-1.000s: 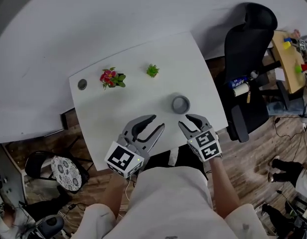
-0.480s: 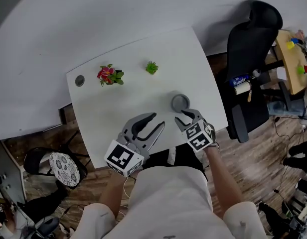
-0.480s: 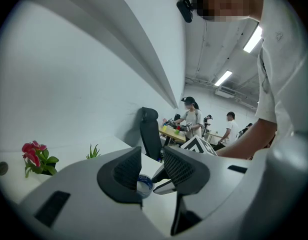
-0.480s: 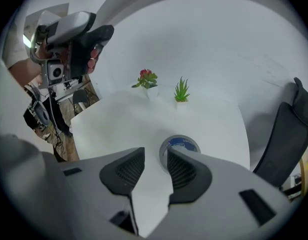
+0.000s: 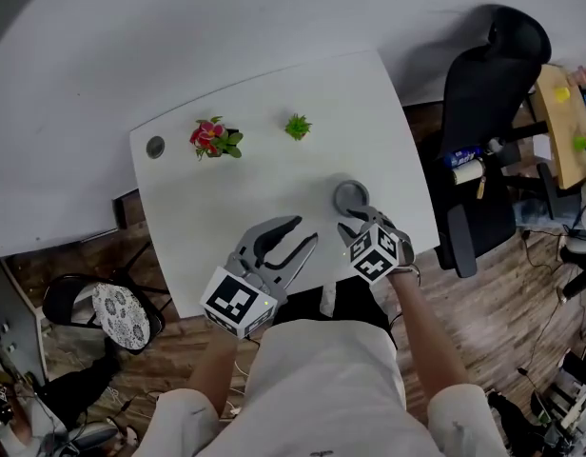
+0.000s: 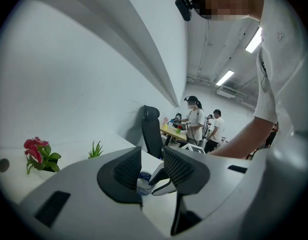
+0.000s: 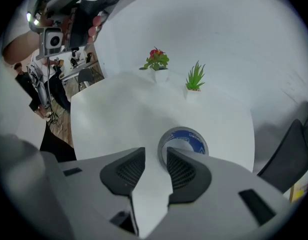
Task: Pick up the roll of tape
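Note:
The roll of tape (image 5: 349, 197) is grey with a blue printed core and lies flat on the white table (image 5: 264, 188), right of centre. My right gripper (image 5: 355, 225) points steeply down at the roll's near side. In the right gripper view its jaws are closing, and the roll's (image 7: 186, 138) near rim lies in the gap between them, with neither pad of the right gripper (image 7: 155, 156) pressing on it. My left gripper (image 5: 298, 238) hovers open and empty over the table's front edge. Its own view looks past the left gripper (image 6: 152, 159) to the roll (image 6: 142, 183).
A red-flowered pot plant (image 5: 213, 139) and a small green plant (image 5: 296, 127) stand at the table's far side, and a cable hole (image 5: 156, 146) is in its left corner. A black office chair (image 5: 488, 112) stands to the right. Other people stand at a distant yellow table (image 6: 175, 130).
My right gripper has come down and forward to the roll's near side and rolled at the wrist. The left gripper has stayed where it was.

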